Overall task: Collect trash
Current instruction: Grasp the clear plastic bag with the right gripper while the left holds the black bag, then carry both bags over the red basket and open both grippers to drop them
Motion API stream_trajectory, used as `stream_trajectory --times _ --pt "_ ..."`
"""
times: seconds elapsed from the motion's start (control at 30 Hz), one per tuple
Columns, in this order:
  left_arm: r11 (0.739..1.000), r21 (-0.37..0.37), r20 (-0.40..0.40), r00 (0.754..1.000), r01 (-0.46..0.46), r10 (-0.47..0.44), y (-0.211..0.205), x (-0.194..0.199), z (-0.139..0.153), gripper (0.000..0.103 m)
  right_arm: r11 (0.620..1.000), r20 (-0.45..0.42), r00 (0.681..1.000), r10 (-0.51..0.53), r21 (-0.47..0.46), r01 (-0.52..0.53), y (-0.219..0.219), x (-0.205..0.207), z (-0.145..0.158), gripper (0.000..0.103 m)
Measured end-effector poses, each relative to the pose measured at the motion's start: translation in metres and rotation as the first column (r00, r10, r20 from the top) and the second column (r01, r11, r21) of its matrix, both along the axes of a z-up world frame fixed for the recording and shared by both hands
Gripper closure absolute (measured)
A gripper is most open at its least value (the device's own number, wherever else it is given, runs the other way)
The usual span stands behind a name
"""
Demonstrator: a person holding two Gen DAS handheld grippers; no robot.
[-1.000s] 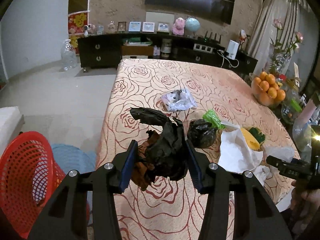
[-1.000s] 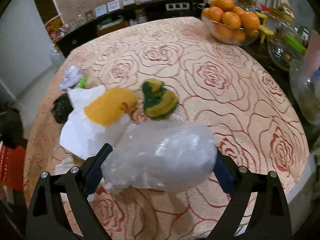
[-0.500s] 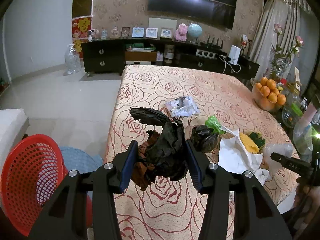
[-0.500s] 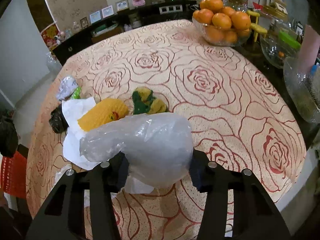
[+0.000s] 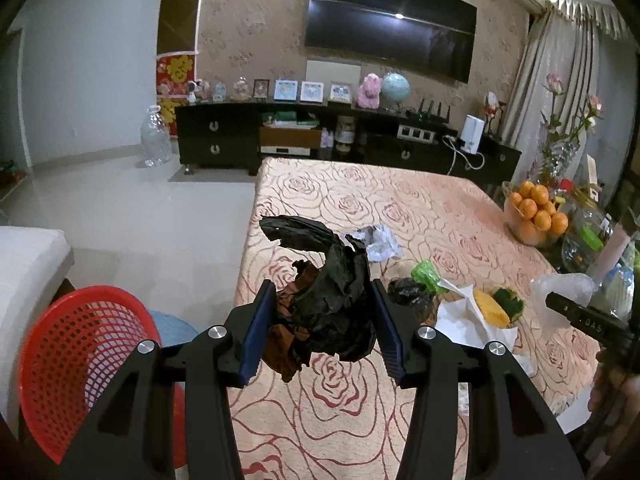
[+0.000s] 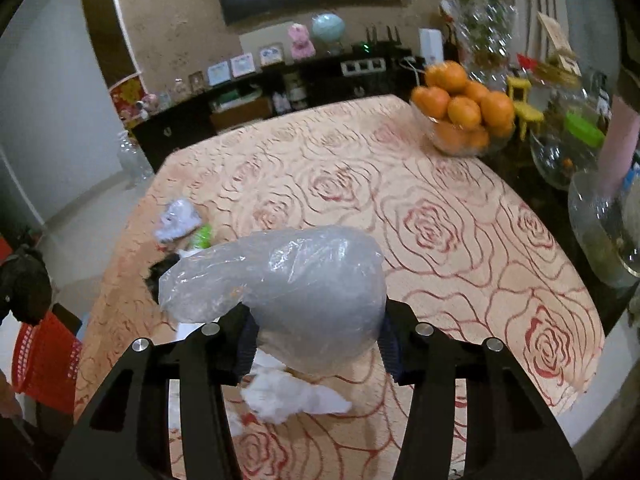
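Observation:
My left gripper point(image 5: 320, 294) is shut on a crumpled black bag point(image 5: 340, 300) with brown paper in it, held above the rose-patterned table point(image 5: 360, 412). Down to its left on the floor stands a red mesh basket point(image 5: 76, 352). My right gripper point(image 6: 316, 320) is shut on a puffy clear plastic bag point(image 6: 304, 276), lifted off the table. Still lying on the cloth are a white crumpled wrapper point(image 5: 378, 238), a green wrapper point(image 5: 428, 274), a small black bag point(image 5: 406, 294), white paper point(image 5: 460, 316) with a yellow piece point(image 5: 490, 312), and white tissue point(image 6: 292, 396).
A glass bowl of oranges point(image 6: 464, 120) stands at the table's far right, with glass jars point(image 6: 600, 232) and a vase beside it. A blue stool point(image 5: 172, 328) sits behind the basket. A dark TV cabinet point(image 5: 224, 140) lines the far wall across open floor.
The right gripper closed on the clear plastic bag and lifted it off the table. The left gripper rose with the black bag still in it.

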State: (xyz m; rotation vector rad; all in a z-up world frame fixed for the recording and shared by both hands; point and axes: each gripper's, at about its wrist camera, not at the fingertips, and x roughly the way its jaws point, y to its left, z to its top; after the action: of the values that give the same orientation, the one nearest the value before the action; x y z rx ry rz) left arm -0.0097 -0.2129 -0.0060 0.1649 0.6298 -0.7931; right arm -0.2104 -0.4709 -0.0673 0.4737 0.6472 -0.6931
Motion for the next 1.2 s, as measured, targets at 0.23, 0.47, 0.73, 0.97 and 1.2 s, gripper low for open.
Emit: stream_trajectory --times 0.23,0.47,0.73,0.97,1.2 --pt "0.999 -0.012 0.035 0.999 -0.039 0.039 0.017 0.003 0.011 0.057 0.995 0.012 0.996 0.084 -0.047 -0.083 0.024 0.028 0.016 0.055" --pt "0.995 -0.024 0.057 0.994 -0.095 0.097 0.041 0.010 0.019 0.057 0.982 0.020 0.985 0.174 -0.080 -0.172 0.052 0.056 0.028 0.055" --pt "0.986 -0.033 0.082 0.983 -0.164 0.166 0.082 0.016 0.029 0.057 0.953 0.028 0.956 0.293 -0.085 -0.289 0.090 0.095 0.038 0.055" --pt "0.960 0.027 0.136 0.953 -0.278 0.272 0.125 0.022 0.038 0.057 0.909 0.028 0.910 0.413 -0.079 -0.410 0.130 0.133 0.046 0.055" --pt "0.931 0.018 0.129 0.924 -0.365 0.360 0.159 0.036 0.034 0.057 0.838 0.024 0.839 0.543 -0.076 -0.540 0.170 0.175 0.061 0.055"
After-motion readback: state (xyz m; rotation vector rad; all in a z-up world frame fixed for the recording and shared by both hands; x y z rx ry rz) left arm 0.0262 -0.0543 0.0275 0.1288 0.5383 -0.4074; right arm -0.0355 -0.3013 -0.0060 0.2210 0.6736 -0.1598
